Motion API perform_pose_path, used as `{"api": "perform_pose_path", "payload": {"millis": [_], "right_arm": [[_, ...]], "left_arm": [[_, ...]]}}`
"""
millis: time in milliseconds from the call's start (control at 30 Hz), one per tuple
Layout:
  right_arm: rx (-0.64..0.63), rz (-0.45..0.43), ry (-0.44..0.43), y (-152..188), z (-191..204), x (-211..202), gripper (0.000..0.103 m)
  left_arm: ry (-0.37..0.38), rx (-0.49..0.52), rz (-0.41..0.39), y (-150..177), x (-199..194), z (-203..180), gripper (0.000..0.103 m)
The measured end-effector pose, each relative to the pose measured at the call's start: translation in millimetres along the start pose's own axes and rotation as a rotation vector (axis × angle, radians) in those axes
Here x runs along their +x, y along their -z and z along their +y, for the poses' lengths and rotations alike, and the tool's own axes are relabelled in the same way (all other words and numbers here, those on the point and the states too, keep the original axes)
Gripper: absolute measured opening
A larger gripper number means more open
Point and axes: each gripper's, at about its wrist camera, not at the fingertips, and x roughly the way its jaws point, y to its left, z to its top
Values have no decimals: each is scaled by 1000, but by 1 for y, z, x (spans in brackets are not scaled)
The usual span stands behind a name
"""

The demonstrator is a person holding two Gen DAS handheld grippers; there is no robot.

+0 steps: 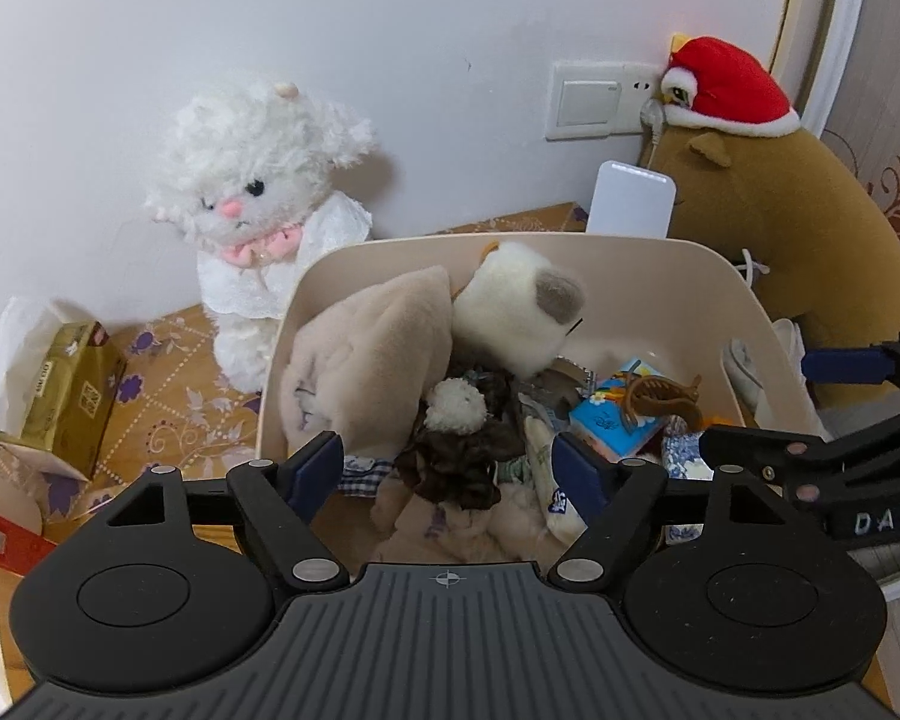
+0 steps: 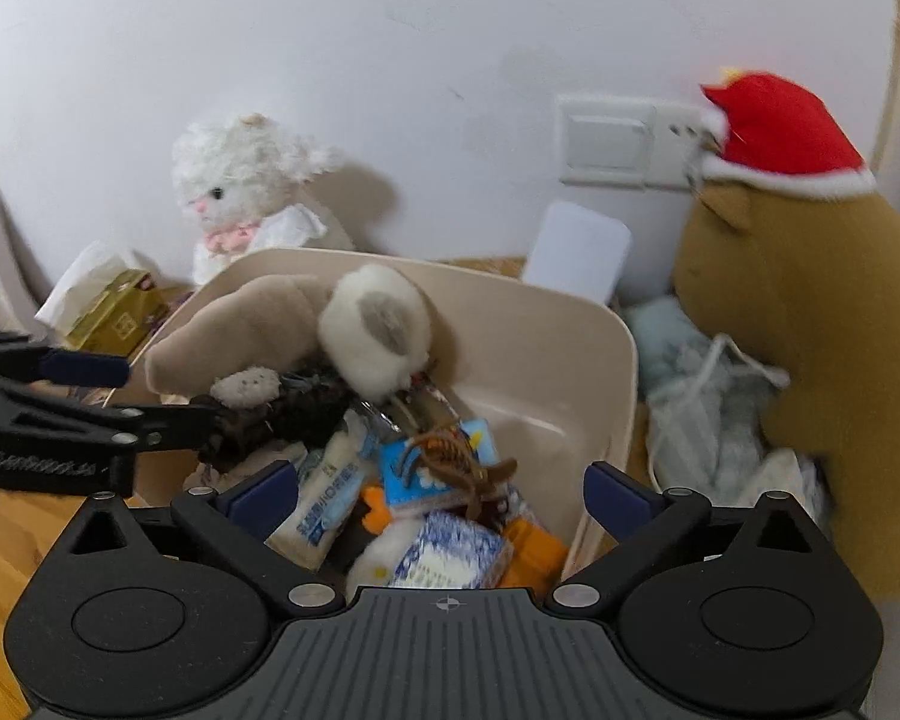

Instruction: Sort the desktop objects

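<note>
"DAS" is read in white letters on the black body of the right gripper [image 1: 843,387], seen from the left wrist view. Printing is seen on the gold box [image 1: 69,393] and the white packet [image 2: 324,498], but it is too small to be read.

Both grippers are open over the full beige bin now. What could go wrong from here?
1. The beige plastic bin is heaped: the cream plush with a grey ear sits high and might roll out if nudged.
2. The left gripper and right gripper hang close together; they may collide.
3. The brown plastic hair claw lies loosely on top and could snag.
</note>
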Motion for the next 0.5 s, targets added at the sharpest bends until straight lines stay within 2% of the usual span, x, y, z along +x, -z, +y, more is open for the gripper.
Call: {"api": "perform_pose_path", "payload": {"millis": [100, 333, 500], "right_arm": [[35, 4, 7, 2, 1, -8, 103], [28, -34, 30, 3, 9, -33, 103], [8, -37, 42, 6, 20, -53, 103]], "left_arm": [[3, -8, -18, 3, -13, 2, 82], [4, -56, -43, 15, -48, 11, 82], [3, -87, -29, 30, -72, 19, 82]]}}
